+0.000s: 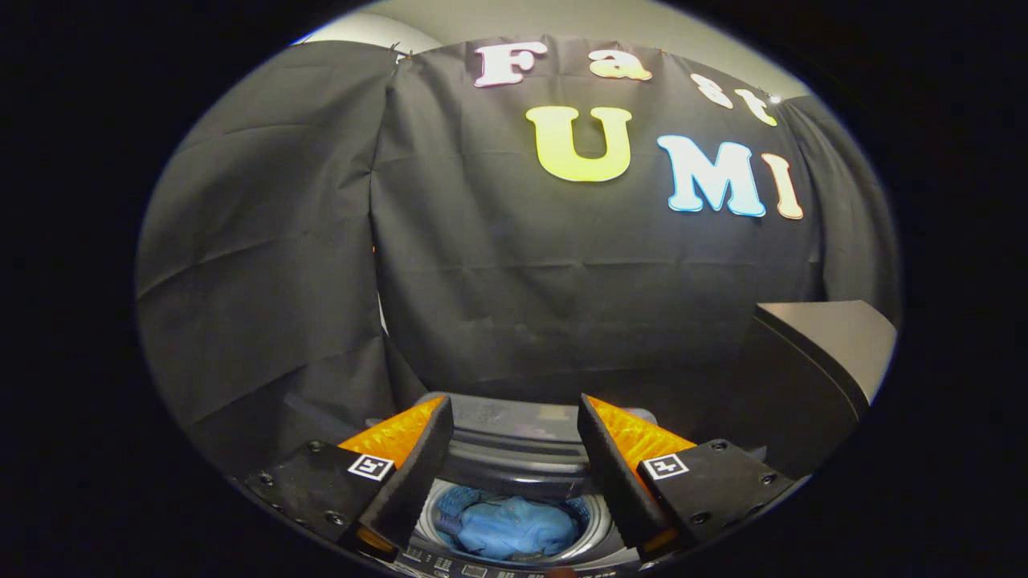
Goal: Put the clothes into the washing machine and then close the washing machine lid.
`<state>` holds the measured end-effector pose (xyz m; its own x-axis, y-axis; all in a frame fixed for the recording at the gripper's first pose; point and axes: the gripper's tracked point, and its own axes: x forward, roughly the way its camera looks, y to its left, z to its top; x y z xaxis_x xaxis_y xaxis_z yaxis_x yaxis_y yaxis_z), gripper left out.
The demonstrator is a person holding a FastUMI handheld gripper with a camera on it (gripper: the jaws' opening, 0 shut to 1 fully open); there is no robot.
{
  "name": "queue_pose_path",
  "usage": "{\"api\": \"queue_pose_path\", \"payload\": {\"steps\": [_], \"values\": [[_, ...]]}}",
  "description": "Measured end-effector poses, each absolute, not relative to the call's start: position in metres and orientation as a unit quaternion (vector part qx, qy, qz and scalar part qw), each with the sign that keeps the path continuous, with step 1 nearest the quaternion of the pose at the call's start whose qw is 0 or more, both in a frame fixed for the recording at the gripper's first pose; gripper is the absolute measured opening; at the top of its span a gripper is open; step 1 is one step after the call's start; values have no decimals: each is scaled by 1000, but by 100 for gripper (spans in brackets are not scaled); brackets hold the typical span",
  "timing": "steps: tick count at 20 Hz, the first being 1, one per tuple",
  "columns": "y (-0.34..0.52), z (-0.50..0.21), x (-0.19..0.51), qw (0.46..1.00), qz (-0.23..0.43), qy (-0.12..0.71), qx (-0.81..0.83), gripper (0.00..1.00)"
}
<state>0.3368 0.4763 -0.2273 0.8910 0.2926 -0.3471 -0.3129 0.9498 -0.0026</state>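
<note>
A blue garment [509, 528] lies bunched inside the drum of a small top-loading washing machine [514, 449]. The machine's opening is uncovered, and its dark rear housing rises beyond the drum. My gripper [514, 417] hovers above the machine with its fingers apart and nothing between them. The garment shows below, in the gap between the two fingers. A strip of buttons [450, 563] runs along the machine's near edge.
A dark slanted panel with a pale face [827, 353] stands to the right of the machine, beyond the right finger; whether it is the lid I cannot tell. Black cloth walls close off the back and the left.
</note>
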Motion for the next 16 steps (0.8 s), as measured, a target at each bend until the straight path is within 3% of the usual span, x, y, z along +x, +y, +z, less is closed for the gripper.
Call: {"api": "queue_pose_path", "payload": {"steps": [7,16], "values": [[477,-270,288,963,176,200,-29,97],[466,-176,231,972,202,114,-30,96]]}}
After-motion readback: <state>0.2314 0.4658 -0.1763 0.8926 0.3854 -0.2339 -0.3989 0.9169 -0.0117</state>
